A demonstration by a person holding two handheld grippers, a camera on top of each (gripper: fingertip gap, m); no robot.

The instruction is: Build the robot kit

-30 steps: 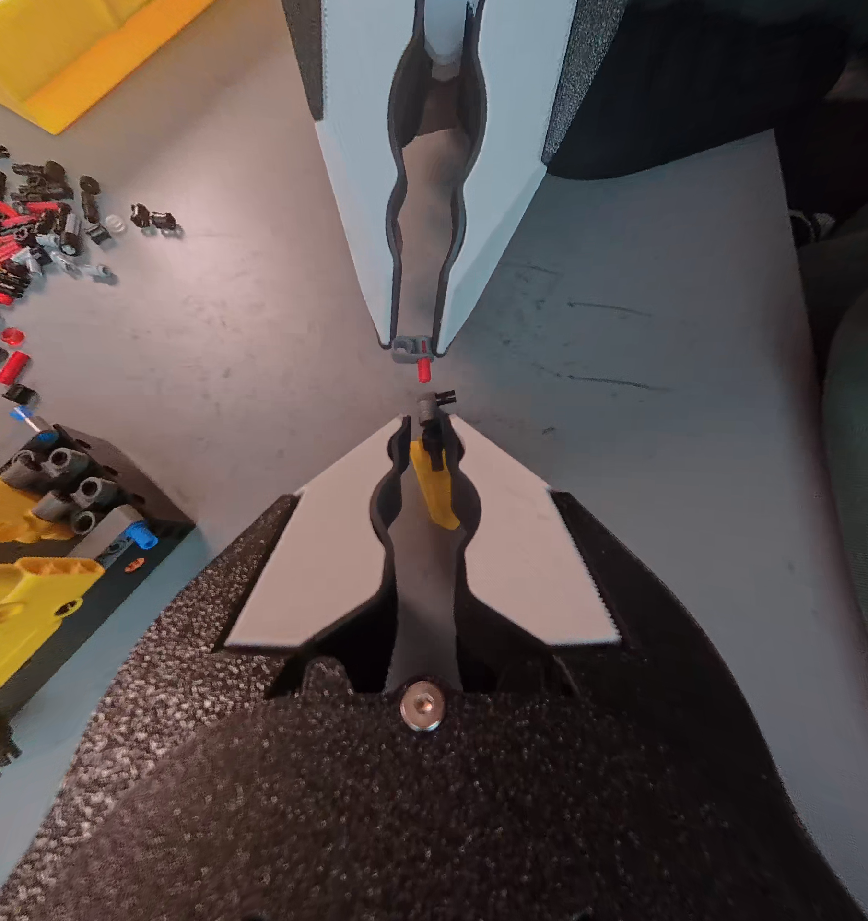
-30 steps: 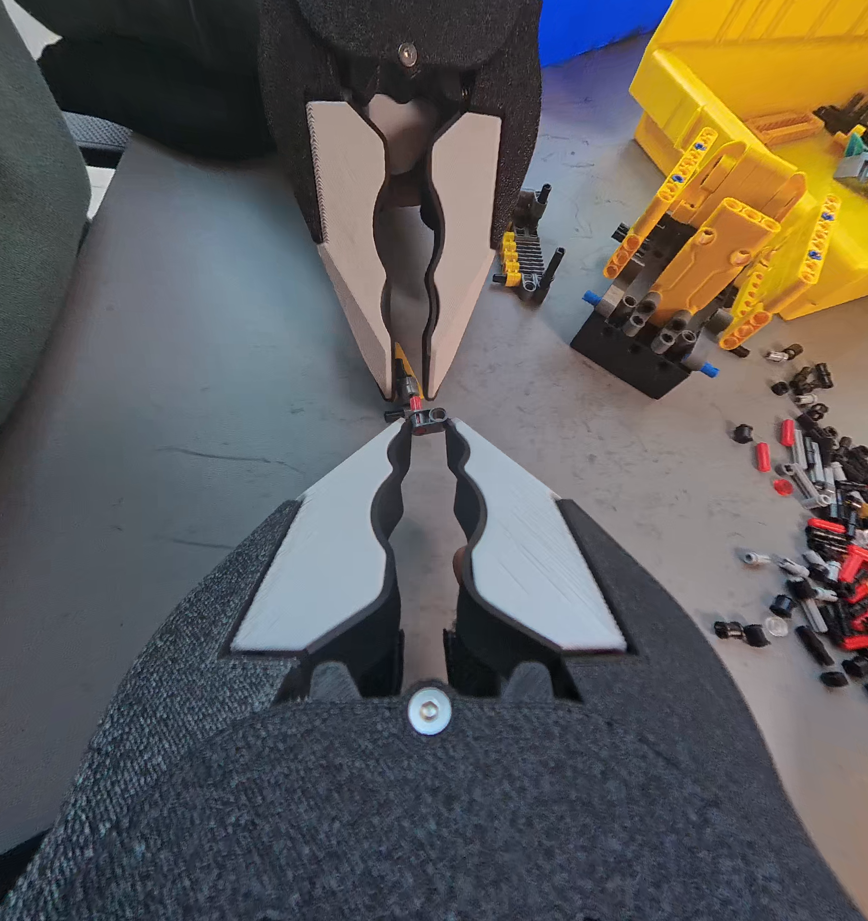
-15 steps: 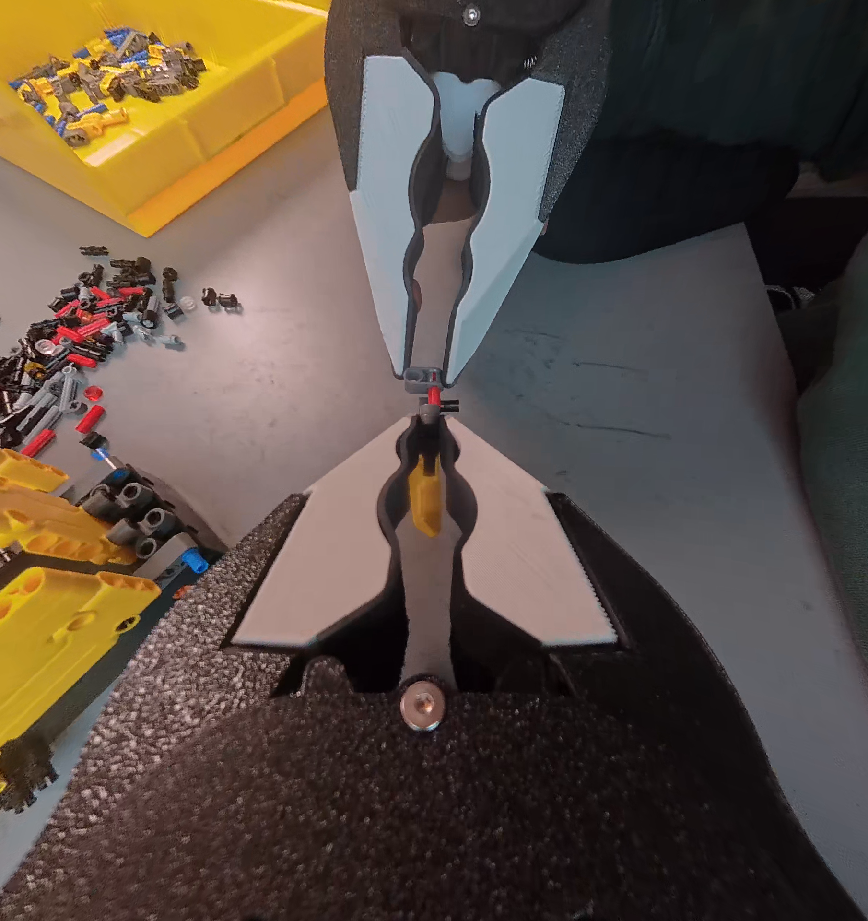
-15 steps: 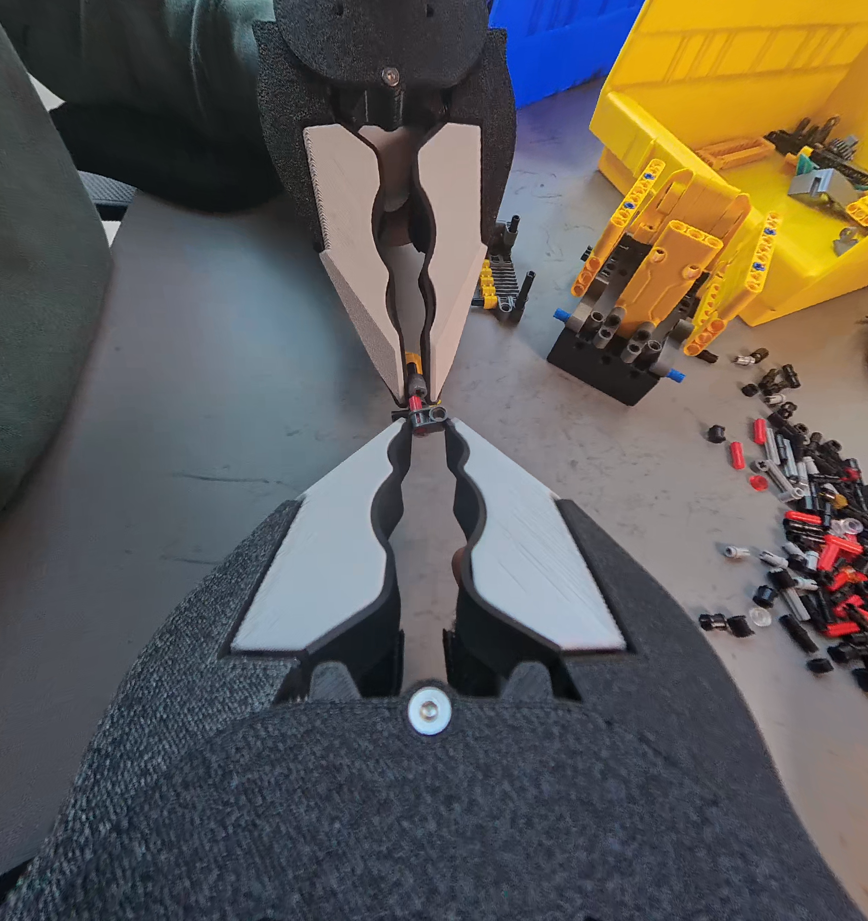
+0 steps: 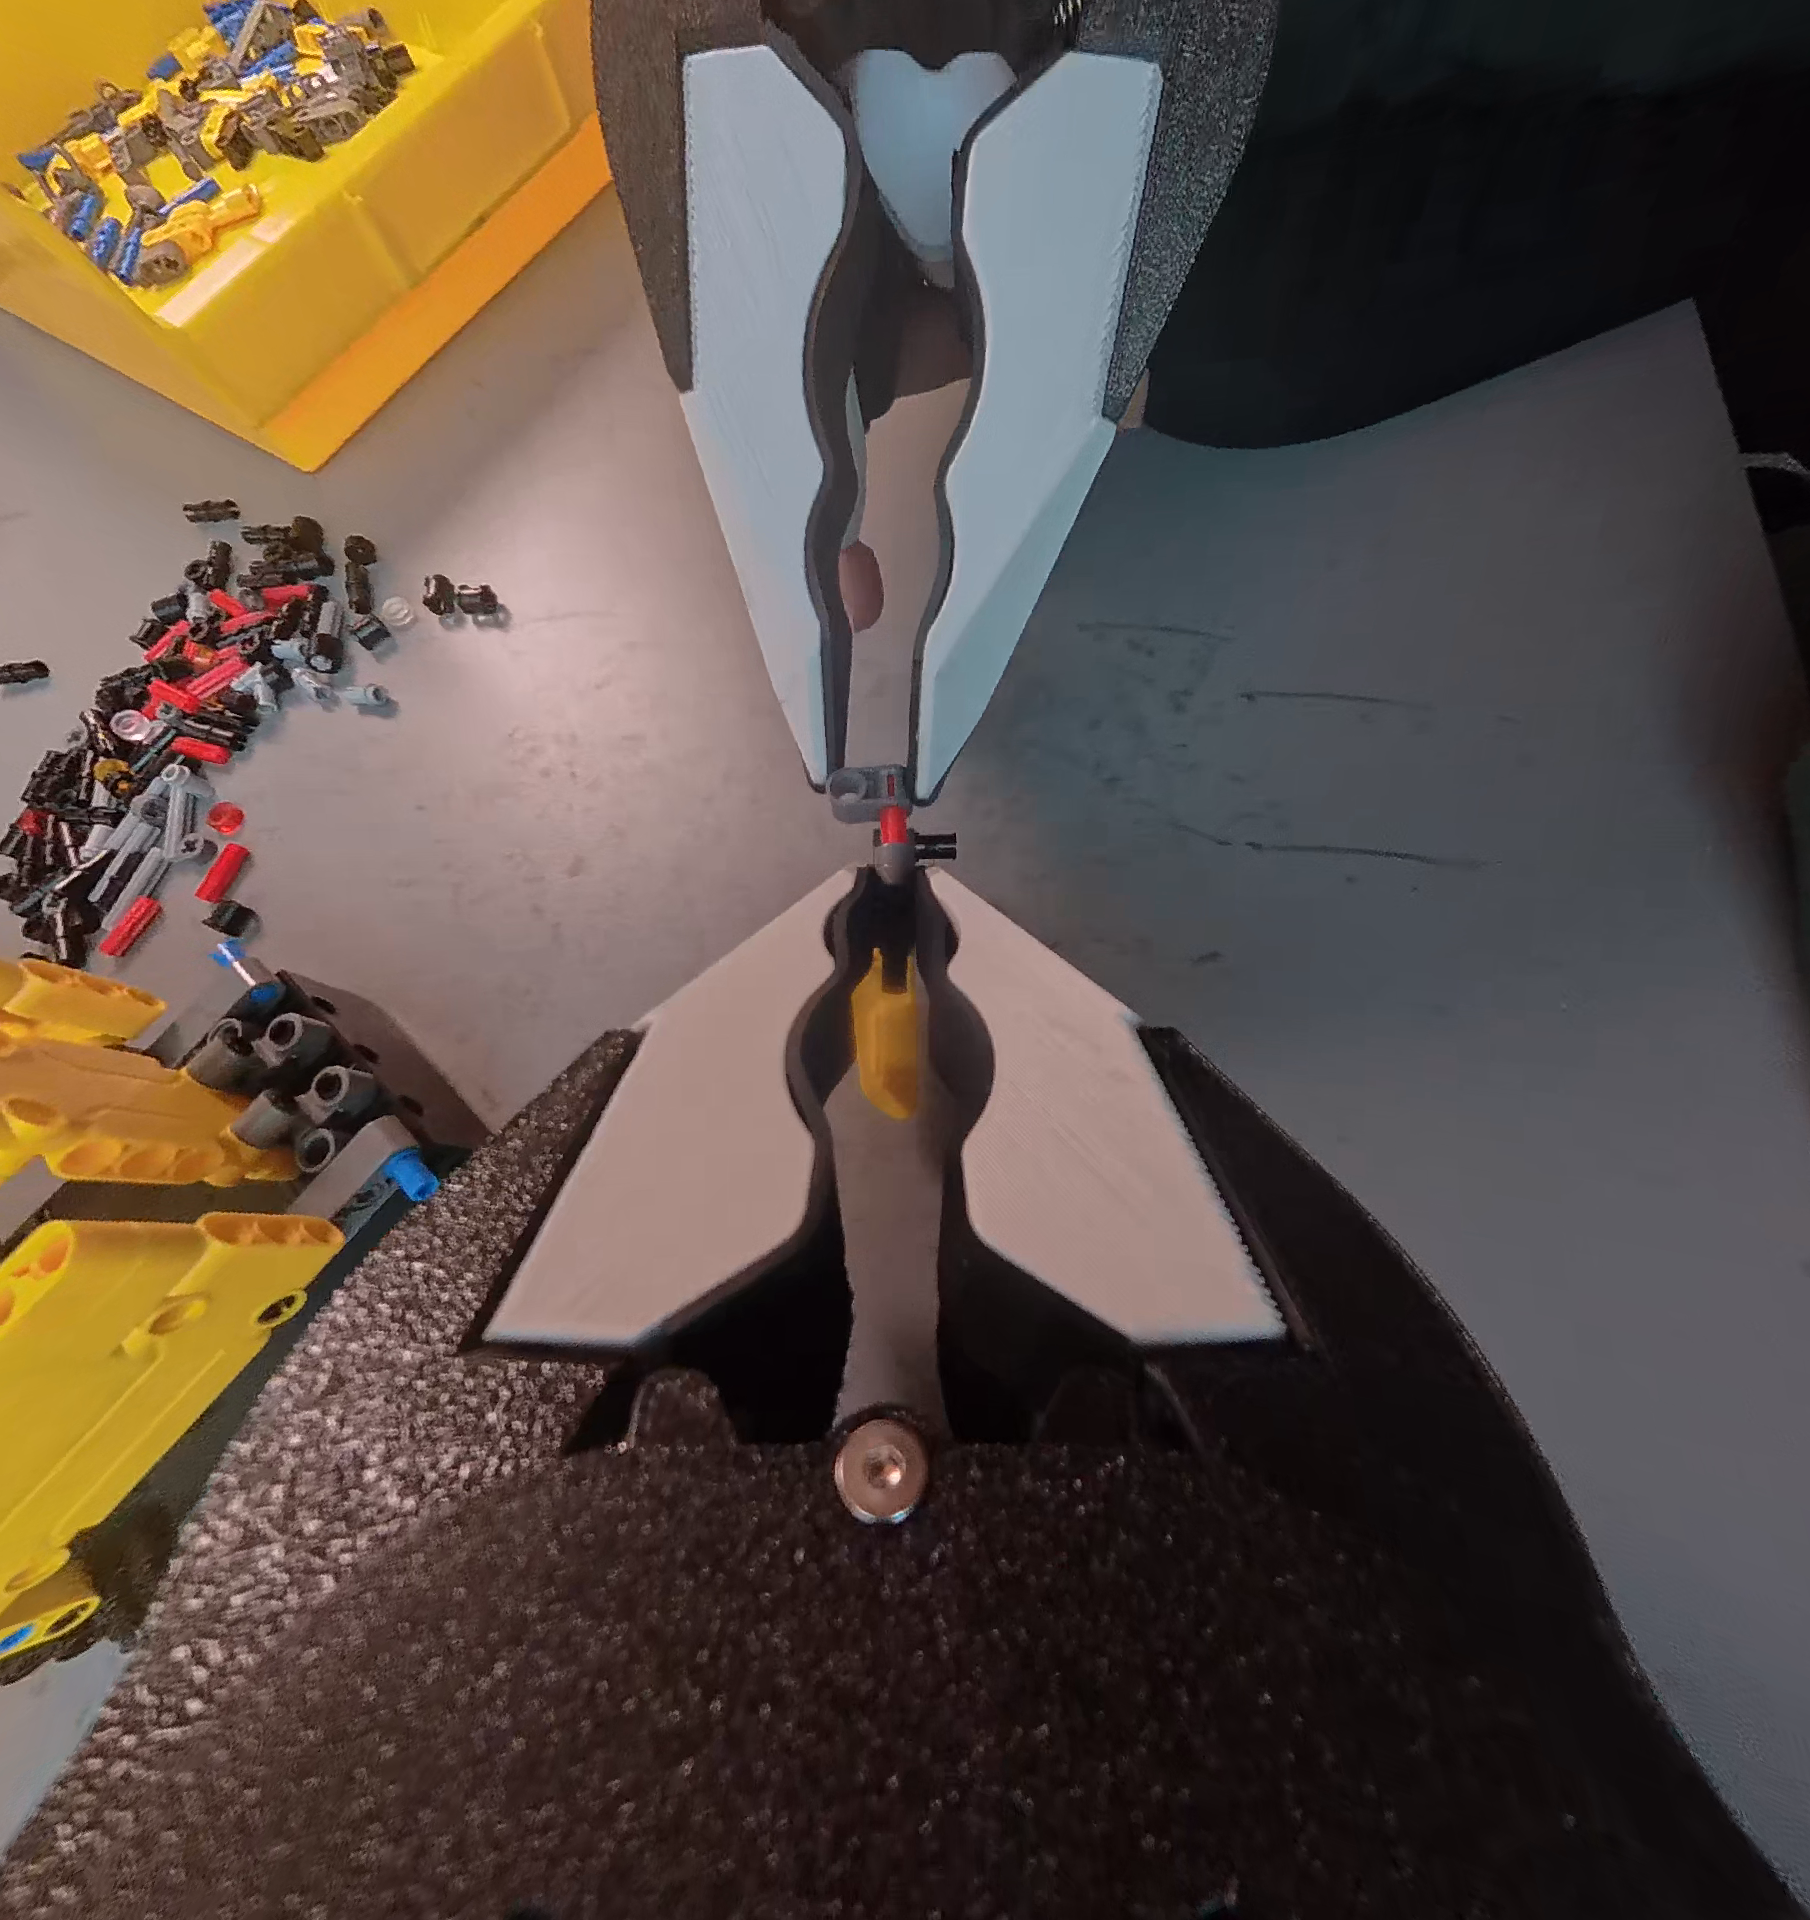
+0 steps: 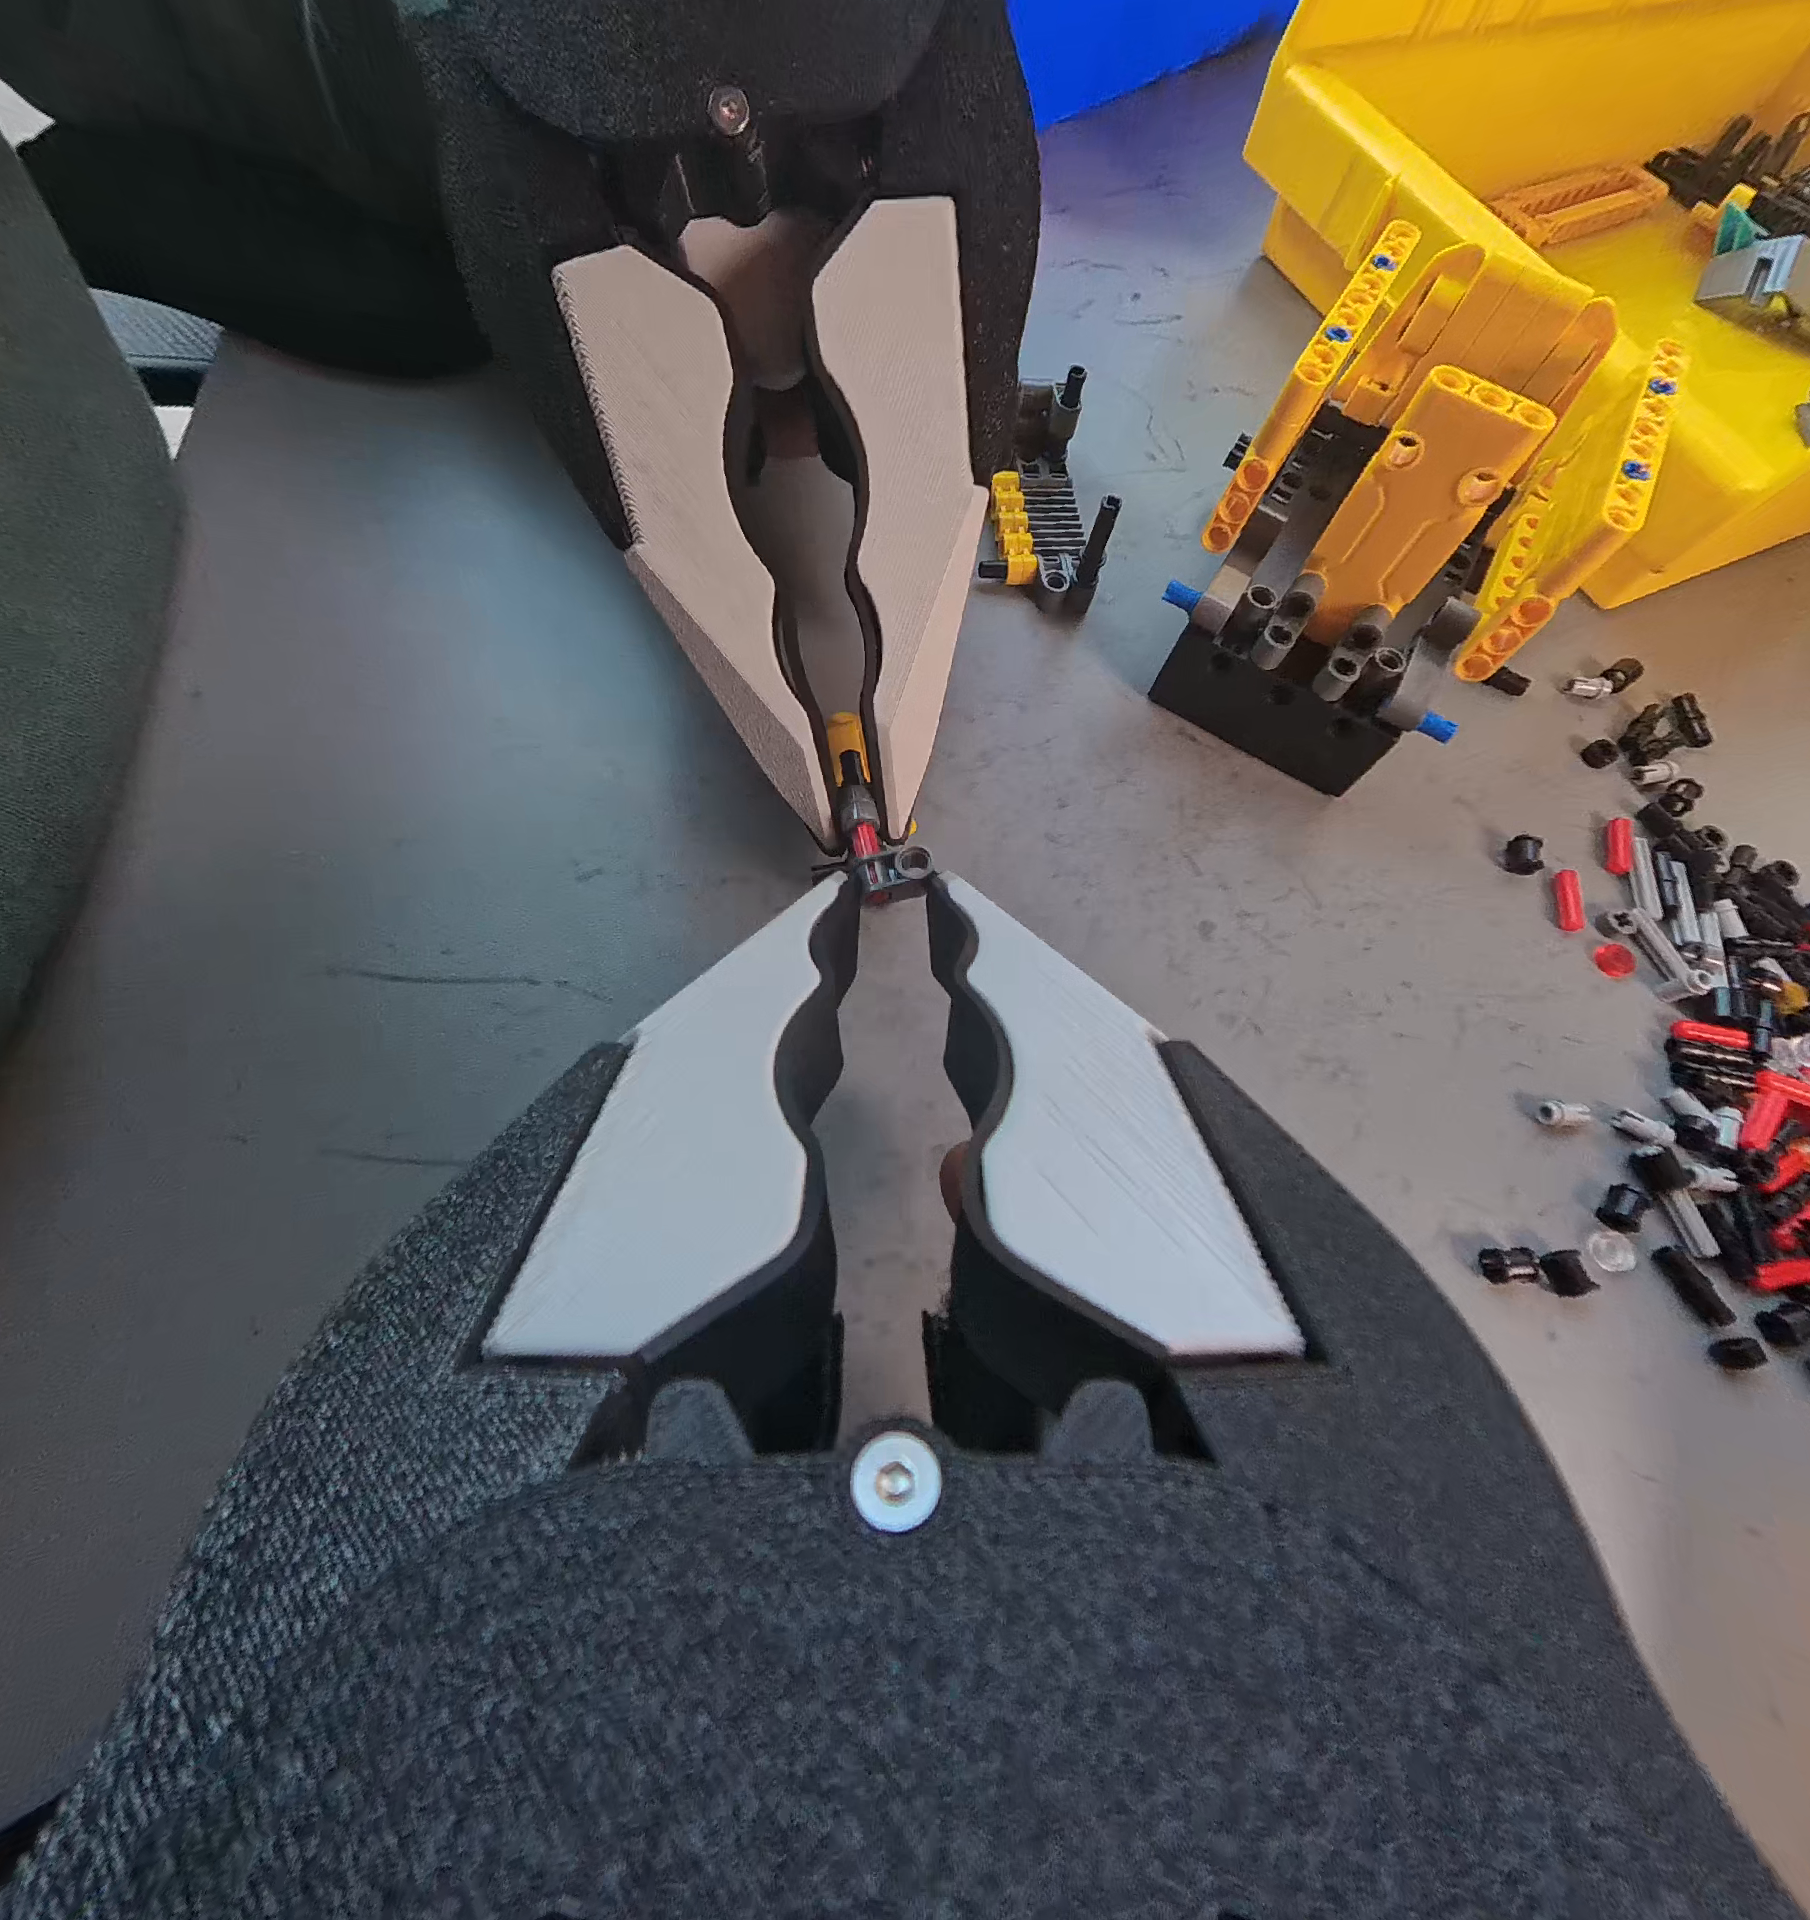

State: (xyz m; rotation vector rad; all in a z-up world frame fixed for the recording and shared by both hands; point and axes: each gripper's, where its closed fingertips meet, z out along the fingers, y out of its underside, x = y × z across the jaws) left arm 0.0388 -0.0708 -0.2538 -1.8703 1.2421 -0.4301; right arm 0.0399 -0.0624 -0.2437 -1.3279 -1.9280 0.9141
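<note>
Yellow piece (image 5: 885, 1044) with a grey-black stem is pinched between the fingers of the left gripper (image 5: 893, 883), its stem tip poking out past the fingertips. Facing it tip to tip, the right gripper (image 6: 885, 896) has its fingers closed on a small grey connector (image 6: 899, 864) with a red pin (image 5: 892, 824) through it; the pin runs between connector and stem, though whether it is seated in the stem I cannot tell. Both grippers hang above the grey table (image 5: 1348, 987). Off to one side lie a scatter of small black, red and grey parts (image 6: 1753, 1101), a yellow-and-black build (image 6: 1400, 582) and a yellow bin (image 6: 1483, 177) holding more parts. A small black and yellow assembly (image 6: 1052, 530) lies near the build
</note>
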